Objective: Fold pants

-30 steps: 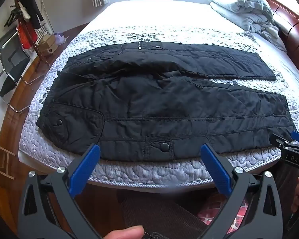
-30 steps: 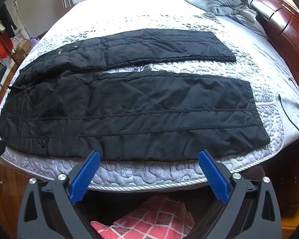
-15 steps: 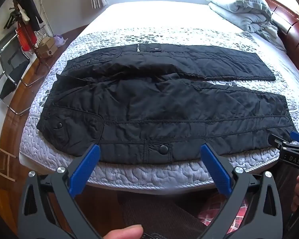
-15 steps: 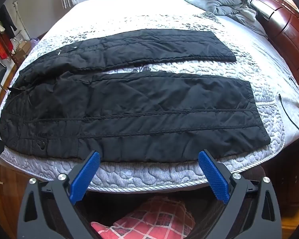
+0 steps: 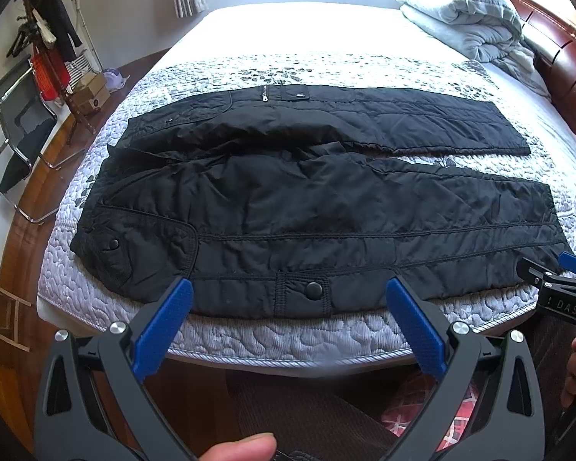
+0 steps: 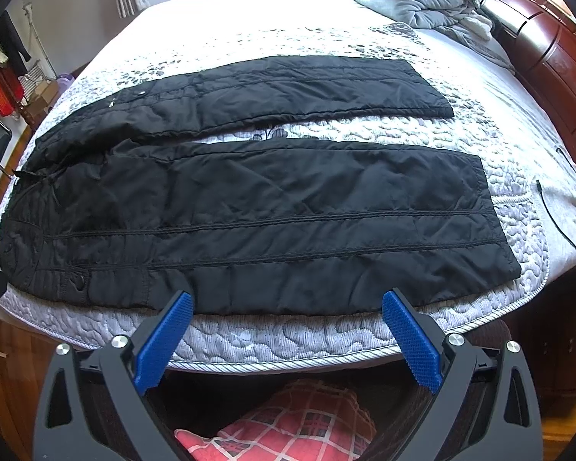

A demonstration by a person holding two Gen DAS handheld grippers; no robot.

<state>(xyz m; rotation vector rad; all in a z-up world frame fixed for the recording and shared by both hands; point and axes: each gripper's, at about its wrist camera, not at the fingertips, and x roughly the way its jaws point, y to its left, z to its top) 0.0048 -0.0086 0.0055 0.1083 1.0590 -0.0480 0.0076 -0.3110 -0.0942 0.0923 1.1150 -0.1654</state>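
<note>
Black padded pants lie flat across the bed, waist to the left, both legs spread apart and running to the right; they also show in the right wrist view. My left gripper is open and empty, held just off the bed's near edge by the snap pocket of the near leg. My right gripper is open and empty, off the near edge by the near leg's lower half. The right gripper also shows at the right edge of the left wrist view.
The quilted mattress ends in a corded edge just ahead of both grippers. A grey folded duvet lies at the far right by the wooden headboard. A chair and clothes rack stand left. A black cable lies right.
Both grippers have drifted slightly nearer the bed's edge. The pants have not moved.
</note>
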